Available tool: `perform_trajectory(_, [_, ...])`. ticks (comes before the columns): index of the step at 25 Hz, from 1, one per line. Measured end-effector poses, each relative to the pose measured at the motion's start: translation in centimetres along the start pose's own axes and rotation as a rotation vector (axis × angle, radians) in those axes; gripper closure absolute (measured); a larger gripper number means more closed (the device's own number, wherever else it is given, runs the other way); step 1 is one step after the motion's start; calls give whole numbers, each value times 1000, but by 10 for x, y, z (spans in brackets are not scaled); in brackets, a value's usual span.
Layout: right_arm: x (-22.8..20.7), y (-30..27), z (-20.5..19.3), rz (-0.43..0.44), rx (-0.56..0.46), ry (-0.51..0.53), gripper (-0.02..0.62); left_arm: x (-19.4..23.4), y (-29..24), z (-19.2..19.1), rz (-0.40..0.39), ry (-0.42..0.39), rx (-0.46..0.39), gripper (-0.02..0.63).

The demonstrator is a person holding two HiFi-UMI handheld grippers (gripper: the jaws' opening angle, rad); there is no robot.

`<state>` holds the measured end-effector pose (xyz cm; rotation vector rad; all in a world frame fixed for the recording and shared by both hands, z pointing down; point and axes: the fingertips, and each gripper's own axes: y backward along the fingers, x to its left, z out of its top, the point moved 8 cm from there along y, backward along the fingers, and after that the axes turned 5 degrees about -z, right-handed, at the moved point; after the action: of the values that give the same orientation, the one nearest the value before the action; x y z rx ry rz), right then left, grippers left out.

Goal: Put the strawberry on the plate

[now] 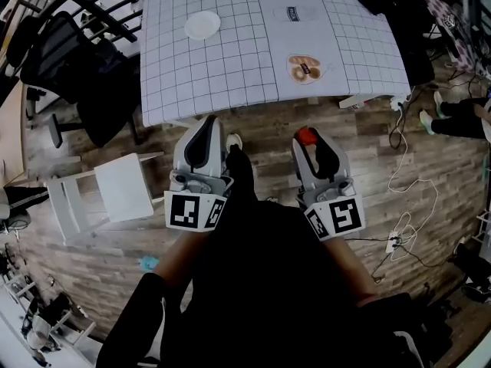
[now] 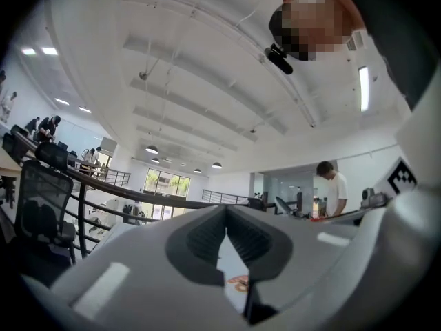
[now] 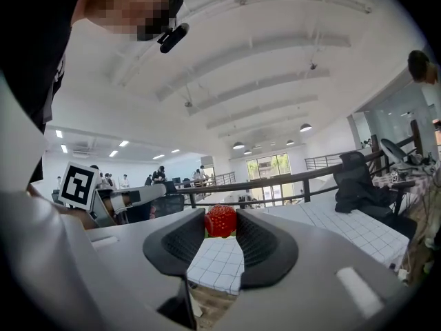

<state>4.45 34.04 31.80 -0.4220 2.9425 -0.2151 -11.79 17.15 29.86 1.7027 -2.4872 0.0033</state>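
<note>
Right claw (image 3: 220,219), gripping strawberry (image 1: 306,136): we squeeze gently and carry it level to the plate (image 1: 202,24). Left claw (image 2: 226,212): closed, empty.

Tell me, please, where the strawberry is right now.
The strawberry is held between the fingers of the right gripper, right of centre in the head view, over the floor just short of the table's near edge.

My view of the table from above

The table (image 1: 245,48) has a white cloth with dark squares. On it I see a white plate (image 1: 202,24) toward the left, a flat beige piece with brown rings (image 1: 304,69) near the front edge, and a small dark label (image 1: 293,13) behind that piece.
</note>
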Motion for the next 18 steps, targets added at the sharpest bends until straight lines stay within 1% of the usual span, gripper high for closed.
perform_trajectory(3, [1, -50, 7, -1, 17, -2, 457, 41, -30, 7, -4, 8, -1, 597])
perform_trajectory(5, [4, -84, 16, 14, 17, -15, 457, 63, -47, 16, -14, -23, -6, 597])
perform_trajectory(7, [9, -119, 25, 27, 17, -7, 457, 84, -62, 23, -21, -61, -20, 597])
perform_trajectory(8, [11, -137, 30, 34, 19, 0, 457, 95, -69, 25, -21, -68, -25, 597])
perform_trajectory(12, [23, -199, 45, 99, 15, 9, 457, 138, -92, 25, -18, -30, -22, 597])
perform_trajectory(14, [30, -226, 52, 115, 10, 20, 457, 157, -102, 27, -17, -7, -26, 597])
perform_trajectory(16, [36, -250, 56, 123, 11, 26, 457, 175, -111, 32, -11, -9, -34, 597])
perform_trajectory(18, [41, -273, 57, 141, 20, 26, 457, 190, -120, 34, 2, -21, -18, 597])
